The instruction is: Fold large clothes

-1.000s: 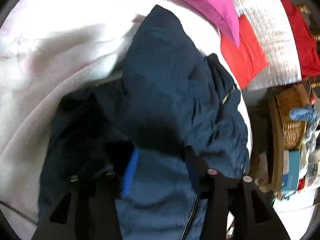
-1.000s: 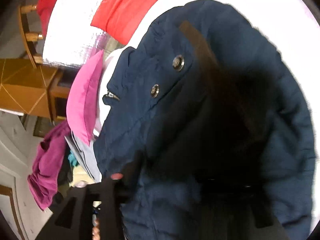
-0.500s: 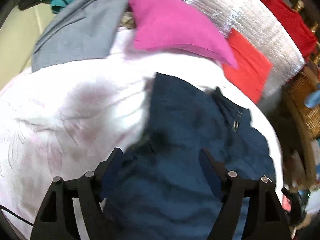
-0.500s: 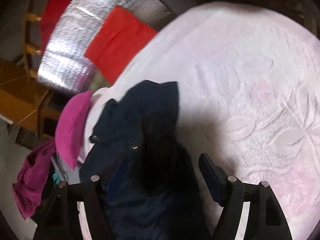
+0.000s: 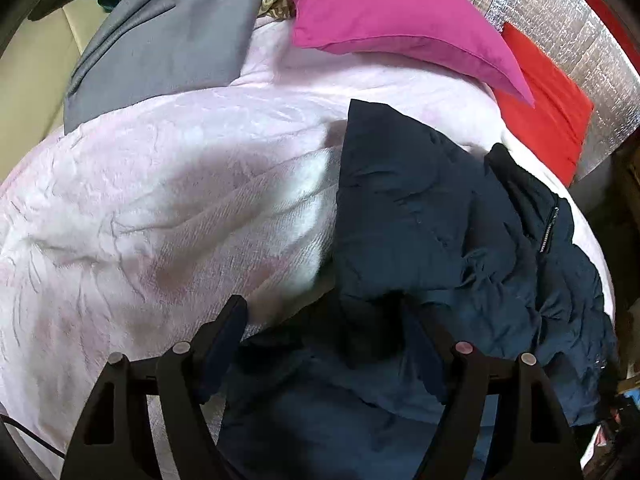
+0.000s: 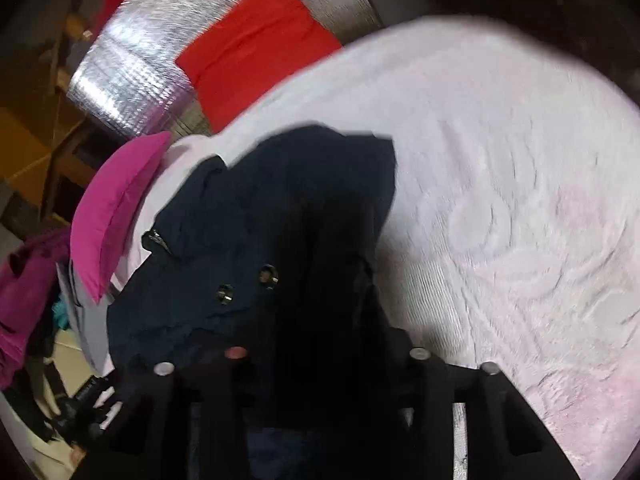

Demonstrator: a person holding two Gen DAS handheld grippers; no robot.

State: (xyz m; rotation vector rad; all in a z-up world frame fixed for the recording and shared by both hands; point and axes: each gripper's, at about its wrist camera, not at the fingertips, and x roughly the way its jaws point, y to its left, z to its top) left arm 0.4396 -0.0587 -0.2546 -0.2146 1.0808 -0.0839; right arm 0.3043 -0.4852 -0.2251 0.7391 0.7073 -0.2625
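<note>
Left wrist view: a navy padded jacket [image 5: 432,208] lies crumpled on the pale pink bedspread [image 5: 160,208].
Soft, bulky and slippery, it is best pinched at a hem or cuff. Left gripper [image 5: 324,344] jaws have sprung open, cloth between them unpressed; right gripper [image 6: 316,344] jaws have just been closing into dark fabric, grip unclear.

A home bedroom: a bed [image 5: 168,208] under a pale pink embossed bedspread, a magenta pillow [image 5: 384,12], red cushion [image 5: 548,112], and heaped clothes [image 6: 24,296] alongside.
</note>
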